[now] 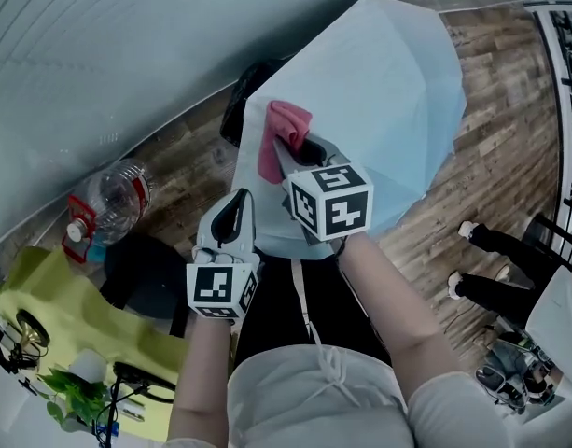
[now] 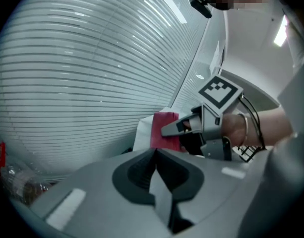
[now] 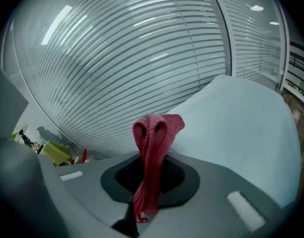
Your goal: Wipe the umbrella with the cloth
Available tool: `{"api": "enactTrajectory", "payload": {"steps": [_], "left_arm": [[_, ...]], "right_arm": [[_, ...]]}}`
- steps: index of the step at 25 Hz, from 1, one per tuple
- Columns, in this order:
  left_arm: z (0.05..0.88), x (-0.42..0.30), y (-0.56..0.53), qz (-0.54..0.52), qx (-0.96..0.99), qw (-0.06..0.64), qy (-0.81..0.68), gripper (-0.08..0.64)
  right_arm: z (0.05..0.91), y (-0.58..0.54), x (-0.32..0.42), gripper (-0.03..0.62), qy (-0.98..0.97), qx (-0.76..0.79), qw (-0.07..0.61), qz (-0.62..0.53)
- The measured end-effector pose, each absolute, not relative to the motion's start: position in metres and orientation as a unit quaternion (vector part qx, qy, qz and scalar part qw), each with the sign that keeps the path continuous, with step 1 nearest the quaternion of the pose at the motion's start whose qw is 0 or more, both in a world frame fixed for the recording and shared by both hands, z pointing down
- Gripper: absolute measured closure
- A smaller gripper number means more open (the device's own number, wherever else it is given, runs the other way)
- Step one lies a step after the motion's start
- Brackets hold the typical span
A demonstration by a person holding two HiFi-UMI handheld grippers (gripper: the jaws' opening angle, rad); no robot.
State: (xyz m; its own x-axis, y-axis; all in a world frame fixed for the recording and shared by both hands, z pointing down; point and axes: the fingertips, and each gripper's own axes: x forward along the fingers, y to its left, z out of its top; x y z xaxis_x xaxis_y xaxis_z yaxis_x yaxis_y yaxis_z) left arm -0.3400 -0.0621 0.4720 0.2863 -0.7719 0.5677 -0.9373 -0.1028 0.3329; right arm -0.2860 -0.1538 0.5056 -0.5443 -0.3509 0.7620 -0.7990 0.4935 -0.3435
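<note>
An open pale-blue umbrella (image 1: pixel 383 91) lies on its side on the wooden floor ahead of me. My right gripper (image 1: pixel 291 160) is shut on a red cloth (image 1: pixel 281 133), which it holds against the umbrella's near panel. In the right gripper view the cloth (image 3: pixel 152 148) stands bunched up out of the shut jaws, with the umbrella canopy (image 3: pixel 241 123) just behind. My left gripper (image 1: pixel 236 203) hovers left of the umbrella's edge, shut with nothing in it. The left gripper view shows the shut left gripper (image 2: pixel 154 155), and beyond it the right gripper (image 2: pixel 177 128) with the cloth (image 2: pixel 163 129).
A wall of window blinds (image 1: pixel 127 45) runs along the left. On the floor at left lie a plastic bottle (image 1: pixel 118 194), a black bag (image 1: pixel 146 269) and a yellow-green object (image 1: pixel 71 315). Another person's feet (image 1: pixel 472 259) stand at the right, next to a railing (image 1: pixel 570 110).
</note>
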Motion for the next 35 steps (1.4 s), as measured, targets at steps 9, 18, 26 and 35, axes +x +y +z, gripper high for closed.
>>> {"api": "enactTrajectory", "payload": {"steps": [9, 18, 26, 35], "left_arm": [[0.471, -0.271, -0.058, 0.125, 0.736, 0.335, -0.574, 0.552], [0.475, -0.203, -0.056, 0.138, 0.75, 0.332, -0.556, 0.552], [0.486, -0.146, -0.049, 0.168, 0.762, 0.325, -0.534, 0.552], [0.512, -0.088, -0.047, 0.184, 0.767, 0.328, -0.52, 0.552]], "right_arm": [[0.498, -0.147, -0.219, 0.538, -0.812, 0.353, 0.306, 0.35], [0.493, -0.129, -0.16, 0.538, -0.821, 0.34, 0.28, 0.363], [0.512, -0.119, -0.093, 0.537, -0.808, 0.357, 0.276, 0.379], [0.551, -0.113, -0.019, 0.537, -0.785, 0.387, 0.257, 0.41]]}}
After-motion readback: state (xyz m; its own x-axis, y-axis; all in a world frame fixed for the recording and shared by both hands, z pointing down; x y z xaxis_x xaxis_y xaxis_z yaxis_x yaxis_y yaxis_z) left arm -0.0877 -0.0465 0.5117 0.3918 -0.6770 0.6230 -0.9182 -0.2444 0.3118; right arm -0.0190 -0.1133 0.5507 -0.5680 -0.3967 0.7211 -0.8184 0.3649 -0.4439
